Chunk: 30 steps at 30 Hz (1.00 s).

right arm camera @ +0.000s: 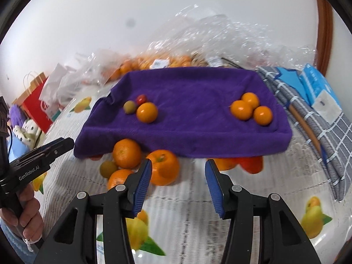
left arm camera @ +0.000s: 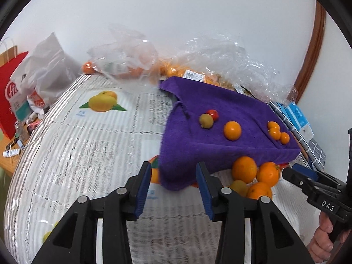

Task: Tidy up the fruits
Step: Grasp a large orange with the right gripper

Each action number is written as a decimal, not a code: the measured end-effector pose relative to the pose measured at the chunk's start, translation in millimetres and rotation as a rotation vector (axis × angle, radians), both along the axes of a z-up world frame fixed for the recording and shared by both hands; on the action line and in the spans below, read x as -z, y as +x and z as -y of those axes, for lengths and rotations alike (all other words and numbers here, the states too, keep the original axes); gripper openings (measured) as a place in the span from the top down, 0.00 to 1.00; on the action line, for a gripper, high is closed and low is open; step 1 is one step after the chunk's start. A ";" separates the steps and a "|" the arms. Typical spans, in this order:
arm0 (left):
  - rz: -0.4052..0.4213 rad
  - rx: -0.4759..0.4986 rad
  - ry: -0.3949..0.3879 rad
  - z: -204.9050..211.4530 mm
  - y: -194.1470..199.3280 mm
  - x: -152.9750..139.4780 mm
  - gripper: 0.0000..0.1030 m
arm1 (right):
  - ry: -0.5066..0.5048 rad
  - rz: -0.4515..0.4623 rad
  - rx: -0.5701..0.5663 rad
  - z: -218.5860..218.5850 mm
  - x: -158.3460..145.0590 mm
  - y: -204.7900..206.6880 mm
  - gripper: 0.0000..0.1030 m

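Purple terry cloth (right arm camera: 187, 101), thick and fuzzy, drapes over a raised tray-like shape on the table, and we see it sag into a shallow basin that holds fruit: three small glossy oranges (right arm camera: 250, 109) huddled together at its right end, and at the left a single orange (right arm camera: 147, 112) touching a dull greenish round fruit (right arm camera: 129, 106) with a red tomato (right arm camera: 141, 98) just behind. Below the cloth's near edge, larger dimpled oranges (right arm camera: 127, 153) lie loose on the printed plastic tablecloth (right arm camera: 187, 209), beside a small brownish-green fruit (right arm camera: 108, 168). Our left gripper (left arm camera: 173, 189) hangs with its blue ribbed pads apart and nothing between them, a drooping corner of the cloth showing beyond the gap. Our right gripper (right arm camera: 178, 184) is likewise parted and empty, aimed at the cloth's front edge. Crinkled clear plastic bags (right arm camera: 198, 44) with more oranges crowd the back by the wall, a grey checked fabric (right arm camera: 319, 136) lies to the right, and a red paper bag (left arm camera: 11, 92) stands at far left.
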<state>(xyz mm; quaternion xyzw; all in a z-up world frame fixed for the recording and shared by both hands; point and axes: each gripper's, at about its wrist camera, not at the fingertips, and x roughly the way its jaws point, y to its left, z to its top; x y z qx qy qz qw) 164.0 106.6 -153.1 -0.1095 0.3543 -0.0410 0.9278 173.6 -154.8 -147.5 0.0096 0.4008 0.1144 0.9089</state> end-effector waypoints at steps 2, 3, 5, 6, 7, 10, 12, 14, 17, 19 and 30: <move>-0.029 -0.031 -0.026 -5.2 4.8 4.1 0.61 | -0.008 -0.009 -0.003 -5.6 3.5 2.6 0.52; -0.031 -0.034 -0.049 -7.5 6.0 5.5 0.61 | -0.003 -0.017 -0.004 -7.5 5.0 4.2 0.52; -0.042 -0.052 -0.074 -9.9 8.1 8.7 0.61 | 0.015 -0.036 -0.002 -8.5 7.6 7.0 0.52; -0.043 -0.050 -0.069 -9.2 9.0 9.2 0.61 | 0.026 -0.046 -0.002 -8.6 9.1 8.6 0.52; -0.040 -0.050 -0.062 -8.2 8.7 9.2 0.61 | 0.034 -0.059 0.000 -8.8 11.0 11.0 0.52; -0.017 -0.045 -0.038 -3.7 6.5 6.7 0.61 | 0.047 -0.081 0.006 -9.9 13.8 16.4 0.52; -0.009 -0.041 -0.021 -1.0 6.3 6.6 0.60 | 0.054 -0.095 0.008 -11.4 16.2 19.8 0.52; -0.020 -0.044 -0.016 -1.3 8.1 8.1 0.60 | 0.052 -0.106 0.007 -12.7 19.0 23.5 0.52; -0.032 -0.058 -0.032 -5.9 10.9 9.9 0.60 | 0.038 -0.116 0.005 -15.6 24.1 29.6 0.52; -0.028 -0.071 -0.044 -9.4 10.9 9.8 0.60 | 0.028 -0.122 0.002 -17.3 28.6 33.3 0.52; -0.046 -0.059 -0.045 -7.5 11.8 12.6 0.60 | -0.017 -0.069 0.055 23.2 9.2 6.6 0.59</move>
